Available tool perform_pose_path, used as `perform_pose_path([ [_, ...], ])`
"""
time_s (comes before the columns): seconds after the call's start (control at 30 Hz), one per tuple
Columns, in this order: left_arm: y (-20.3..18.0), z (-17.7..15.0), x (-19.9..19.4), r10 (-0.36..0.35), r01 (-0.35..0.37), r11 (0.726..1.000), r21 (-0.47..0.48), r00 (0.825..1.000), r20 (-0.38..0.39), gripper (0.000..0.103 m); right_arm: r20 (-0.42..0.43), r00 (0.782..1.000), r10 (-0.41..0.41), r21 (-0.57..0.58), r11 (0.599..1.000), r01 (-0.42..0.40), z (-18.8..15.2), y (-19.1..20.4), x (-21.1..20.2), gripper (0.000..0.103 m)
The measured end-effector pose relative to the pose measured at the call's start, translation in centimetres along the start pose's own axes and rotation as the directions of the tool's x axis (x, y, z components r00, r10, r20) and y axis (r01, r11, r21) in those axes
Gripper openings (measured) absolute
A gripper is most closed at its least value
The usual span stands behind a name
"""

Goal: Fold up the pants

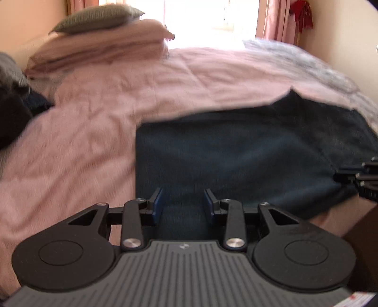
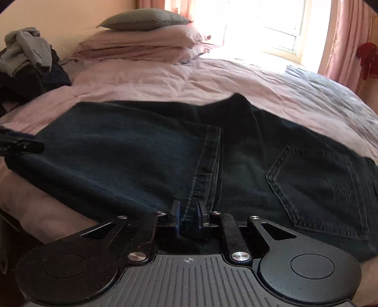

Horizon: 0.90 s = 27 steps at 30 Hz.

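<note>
A pair of dark blue jeans (image 2: 146, 151) lies spread across the near edge of a bed covered by a pink duvet (image 1: 99, 122). The jeans are folded lengthwise, with a stitched side seam running toward the camera and a back pocket (image 2: 323, 189) showing on the right.

In the left wrist view, the left gripper (image 1: 183, 203) sits low over the near left part of the denim. Its blue-padded jaws stand partly apart, with jeans fabric lying in the gap between them; blur hides whether the pads press on the cloth.

In the right wrist view, the right gripper (image 2: 187, 213) is at the near edge of the jeans, right on the seam. Its jaws are narrow, with a fold of denim rising between the pads; I cannot tell whether they pinch it.

Each gripper appears at the edge of the other's view, so both are along the same near side of the jeans, well apart.

At the head of the bed, pink pillows (image 2: 141, 44) are stacked with a grey-green cushion (image 2: 144, 20) on top. A heap of dark and grey clothes (image 2: 26, 61) lies to the left. A bright window (image 2: 262, 26) with pink curtains (image 1: 281, 19) is behind.
</note>
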State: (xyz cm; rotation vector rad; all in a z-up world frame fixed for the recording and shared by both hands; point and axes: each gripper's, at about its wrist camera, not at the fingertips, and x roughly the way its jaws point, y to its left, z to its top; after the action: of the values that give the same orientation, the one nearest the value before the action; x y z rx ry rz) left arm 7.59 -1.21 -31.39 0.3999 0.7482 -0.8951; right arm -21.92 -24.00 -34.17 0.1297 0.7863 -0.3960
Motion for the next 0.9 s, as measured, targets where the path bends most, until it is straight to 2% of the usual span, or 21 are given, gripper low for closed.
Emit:
perform_pose_path([
  [0.03, -0.1, -0.5, 0.2, 0.015, -0.016, 1.0, -0.012, 1.0, -0.005, 0.032, 0.007, 1.0, 0.002, 0.02, 1.0, -0.002, -0.1, -0.1, -0.1, 0.011],
  [0.13, -0.3, -0.3, -1.1, 0.045, -0.045, 0.997, -0.062, 0.999, 0.001, 0.032, 0.021, 1.0, -0.023, 0.078, 0.997, 0.021, 0.7, -0.5, -1.8, 0.024],
  [0.2, -0.7, 0.0, -2.3, 0.058, -0.057, 0.996, -0.065, 0.998, 0.006, 0.036, 0.054, 0.998, -0.045, 0.079, 0.996, 0.041, 1.0, -0.5, -3.1, 0.038],
  [0.27, -1.2, -0.1, -3.0, 0.075, -0.075, 0.995, -0.058, 0.997, -0.004, 0.037, 0.07, 0.995, -0.065, 0.084, 0.995, 0.059, 0.7, -0.6, -4.3, 0.044],
  [0.37, -1.7, -0.6, -3.9, 0.076, -0.078, 0.995, -0.062, 0.997, -0.019, 0.038, 0.063, 0.995, -0.071, 0.107, 0.992, 0.065, -0.1, -0.9, -5.3, 0.045],
  [0.63, -2.6, -1.4, -5.4, 0.07, -0.069, 0.996, -0.047, 0.998, 0.0, 0.044, 0.055, 0.993, -0.106, 0.17, 0.981, 0.095, -1.9, -1.9, -7.4, 0.045],
  [0.7, -2.1, -1.8, -5.2, 0.072, -0.072, 0.995, -0.07, 0.997, -0.007, 0.045, 0.052, 0.992, -0.117, 0.189, 0.976, 0.105, -2.1, -2.4, -7.6, 0.046],
  [0.77, -0.9, -2.5, -5.0, 0.018, -0.018, 0.988, -0.153, 1.0, -0.001, 0.051, 0.043, 0.99, -0.132, 0.203, 0.972, 0.121, -2.5, -3.0, -7.6, 0.046],
  [0.8, 0.0, -3.0, -4.9, -0.029, 0.029, 0.974, -0.224, 1.0, 0.004, 0.053, 0.037, 0.989, -0.142, 0.211, 0.969, 0.131, -2.7, -3.3, -7.6, 0.046],
  [0.83, 1.3, -3.8, -4.6, -0.092, 0.091, 0.942, -0.324, 0.996, 0.012, 0.053, 0.03, 0.988, -0.152, 0.222, 0.965, 0.142, -3.1, -3.8, -7.7, 0.046],
  [0.9, 3.3, -5.6, -4.0, -0.184, 0.19, 0.852, -0.489, 0.981, 0.061, 0.053, 0.014, 0.986, -0.167, 0.245, 0.956, 0.159, -3.7, -4.7, -7.8, 0.046],
])
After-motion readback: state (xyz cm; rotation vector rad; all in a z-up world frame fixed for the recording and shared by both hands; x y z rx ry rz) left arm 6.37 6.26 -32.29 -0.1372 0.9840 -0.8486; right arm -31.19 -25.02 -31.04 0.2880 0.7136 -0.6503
